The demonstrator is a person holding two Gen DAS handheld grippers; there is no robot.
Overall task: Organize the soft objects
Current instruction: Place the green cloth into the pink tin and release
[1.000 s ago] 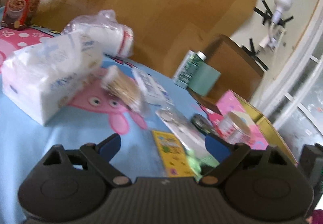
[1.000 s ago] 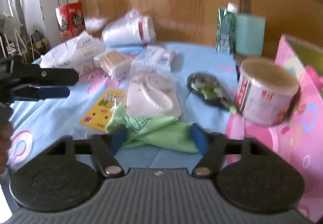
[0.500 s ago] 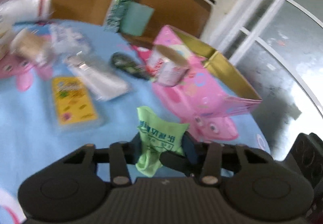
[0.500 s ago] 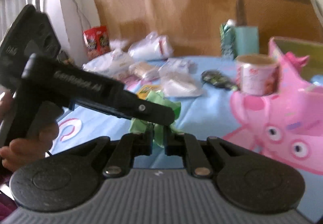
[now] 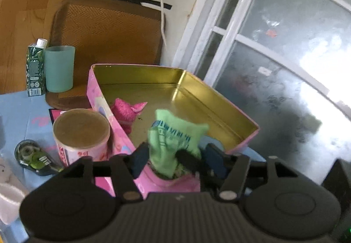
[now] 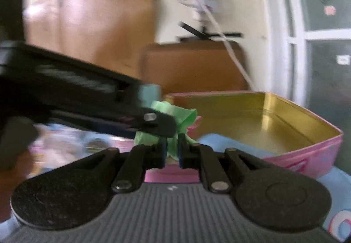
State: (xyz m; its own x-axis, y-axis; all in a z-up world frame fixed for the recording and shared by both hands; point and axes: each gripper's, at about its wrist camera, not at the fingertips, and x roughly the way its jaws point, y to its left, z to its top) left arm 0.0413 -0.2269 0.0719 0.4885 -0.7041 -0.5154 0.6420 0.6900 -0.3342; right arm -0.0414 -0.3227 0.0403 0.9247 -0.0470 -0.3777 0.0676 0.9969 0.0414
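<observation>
A green cloth [image 5: 173, 142] with blue print hangs between both grippers over the near rim of a pink tin box [image 5: 221, 102] with a gold inside. My left gripper [image 5: 175, 159] is closed around the cloth, and the right gripper's fingers reach into its gap from the right. My right gripper [image 6: 171, 151] is shut on the cloth's lower part [image 6: 173, 118]. The left gripper [image 6: 153, 120] crosses the right wrist view from the left. A pink fuzzy item [image 5: 126, 111] lies inside the box [image 6: 307, 148].
A round pink canister [image 5: 81, 133] stands against the box's left wall. A tape dispenser [image 5: 33, 155], a teal cup [image 5: 59, 67] and a green carton [image 5: 35, 70] are on the blue tablecloth. A brown chair back [image 5: 105, 28] and a window are behind.
Both grippers closed on the green cloth, lifted it off the table and carried it right, from the clutter to above the pink box's near rim.
</observation>
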